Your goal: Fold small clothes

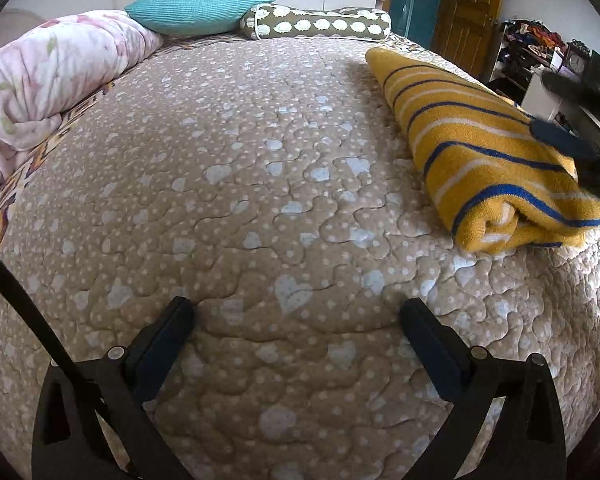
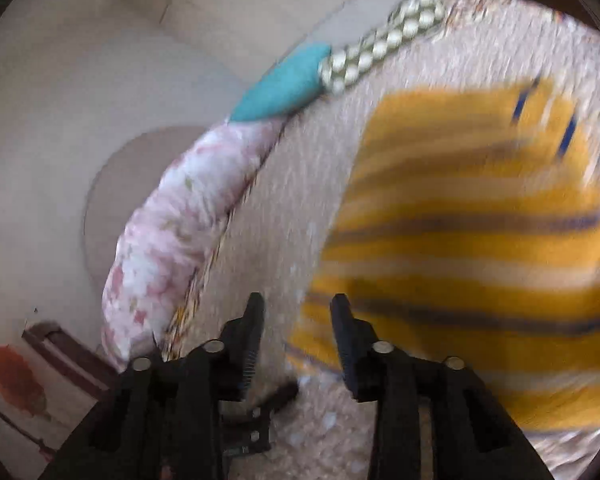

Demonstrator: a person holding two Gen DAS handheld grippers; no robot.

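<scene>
- The left gripper (image 1: 298, 312) hangs over the beige quilted bedspread (image 1: 260, 208), its jaws spread as wide as they go, with nothing but quilt showing between them.
- A folded yellow garment (image 1: 488, 152) with blue and white stripes lies on the bedspread toward the right edge of the bed, well apart from the left gripper.
- Seen from the left wrist, the right gripper (image 1: 576, 148) comes in from the right edge and sits over the near end of that garment; whether it touches the cloth I cannot tell.
- The right wrist view is blurred. There the right gripper (image 2: 298, 312) has its jaws about half open, and nothing is caught between them.
- In that view the yellow garment (image 2: 472, 264) fills the right side, with 1 finger (image 2: 342, 332) in front of its near left edge and the other over bare quilt.
- A rolled pink floral duvet (image 1: 48, 84) lies along the left side of the bed.
- At the head of the bed rest a teal pillow (image 1: 200, 10) and a brown patterned bolster (image 1: 320, 24), touching each other.
</scene>
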